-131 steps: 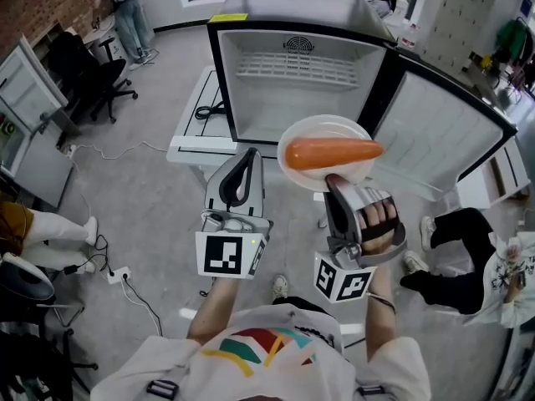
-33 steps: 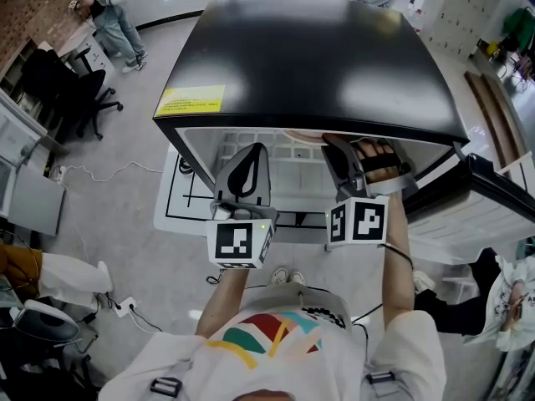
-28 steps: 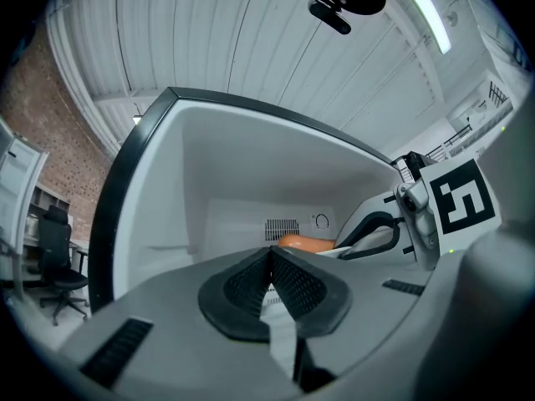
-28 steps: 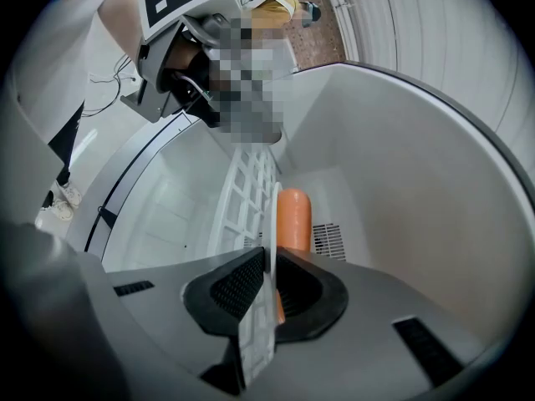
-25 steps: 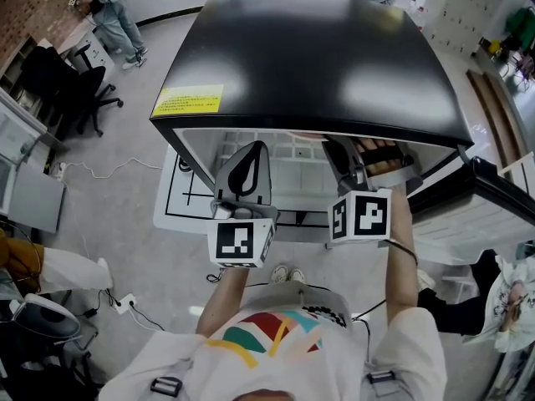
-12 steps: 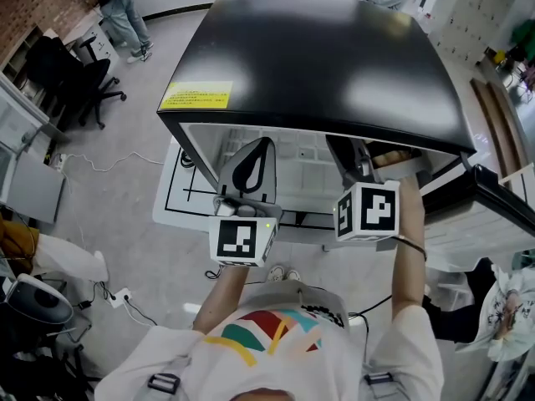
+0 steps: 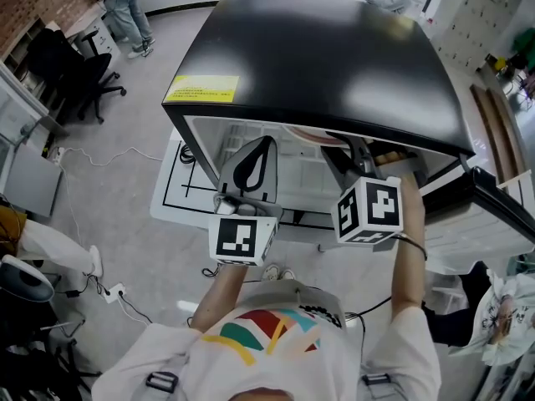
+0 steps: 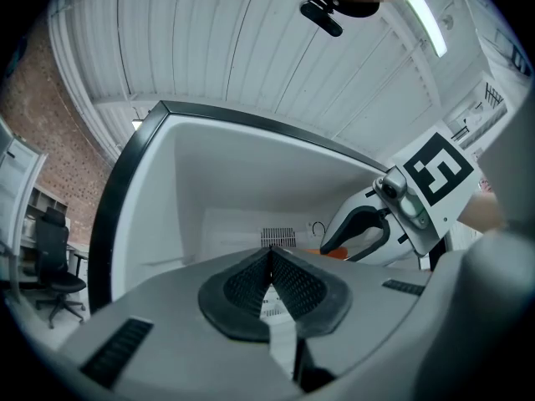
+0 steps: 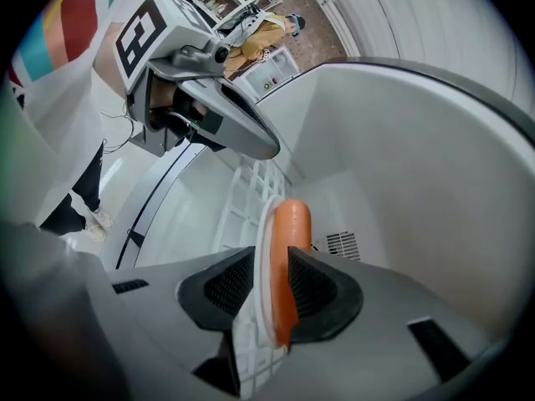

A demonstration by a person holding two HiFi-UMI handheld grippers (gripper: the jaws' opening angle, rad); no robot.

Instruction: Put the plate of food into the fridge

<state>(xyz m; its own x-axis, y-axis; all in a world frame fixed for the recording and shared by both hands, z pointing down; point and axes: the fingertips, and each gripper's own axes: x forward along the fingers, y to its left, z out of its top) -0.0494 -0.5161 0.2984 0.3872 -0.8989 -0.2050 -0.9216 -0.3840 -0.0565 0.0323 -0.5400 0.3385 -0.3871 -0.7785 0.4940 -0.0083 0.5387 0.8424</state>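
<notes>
inside the fridge (image 7: 334, 57), right gripper (image 9: 269, 289) jaws have just been opening, plate (image 9: 264, 249) with carrot (image 9: 291, 217) loose between; a snagging retreat could tip it. left gripper (image 8: 269, 286) closed, empty.

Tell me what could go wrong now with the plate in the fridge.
The right gripper has just been opening its jaws with the rim of the plate between them; if it is not flat on the wire shelf, it may tip.
The loose carrot may roll off.
Pulling back, a pad may drag the plate.
</notes>
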